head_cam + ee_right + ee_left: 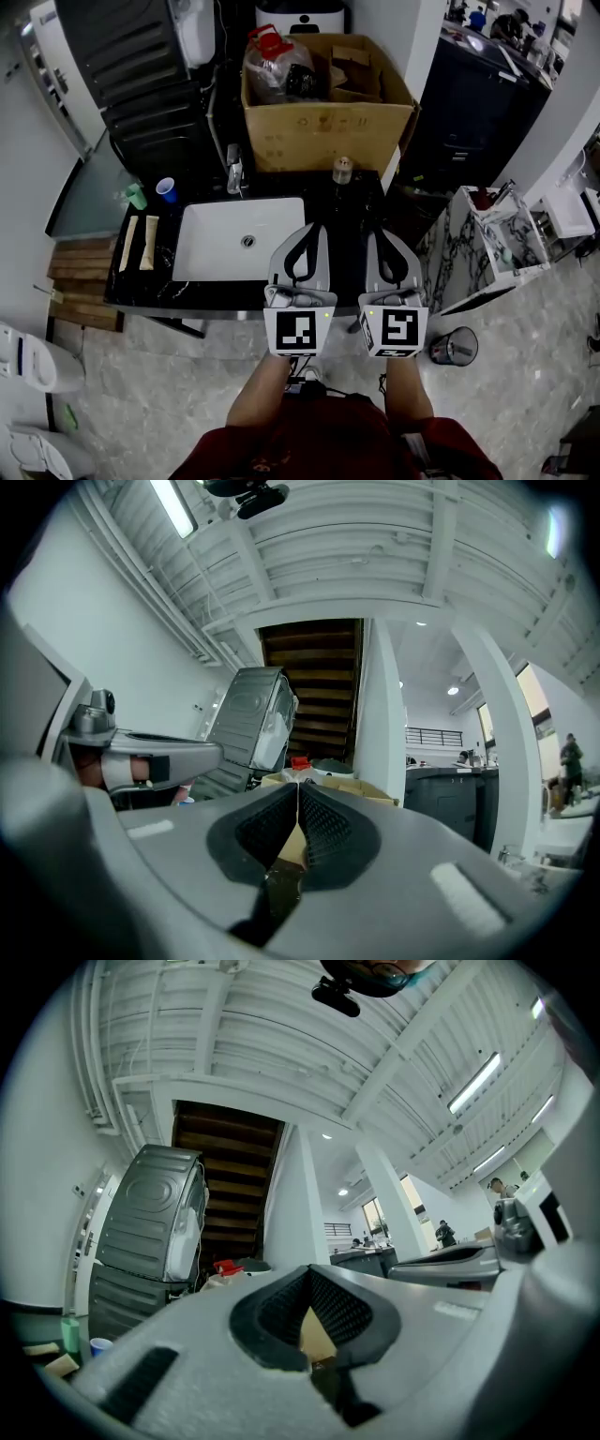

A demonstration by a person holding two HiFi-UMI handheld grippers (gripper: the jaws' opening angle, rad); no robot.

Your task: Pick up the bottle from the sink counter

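Bottle (342, 170) on bench (323, 193) before cardboard box (323, 127), sink (202, 251) to its left, left hand-held gripper (309, 228) and right hand-held gripper (379, 234) closed, empty.

Left gripper (307, 229), right gripper (382, 233): I note pale grey moulded shells, black cross-hatched pads (323, 832) lining jaws. Marker cube (300, 331) at rear of each: white faces, black square codes, small green light near top corner. Wearer: dark red top (309, 441).

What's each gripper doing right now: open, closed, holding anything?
Left gripper: closed, tips together, holding nothing.
Right gripper: closed, tips together, holding nothing.
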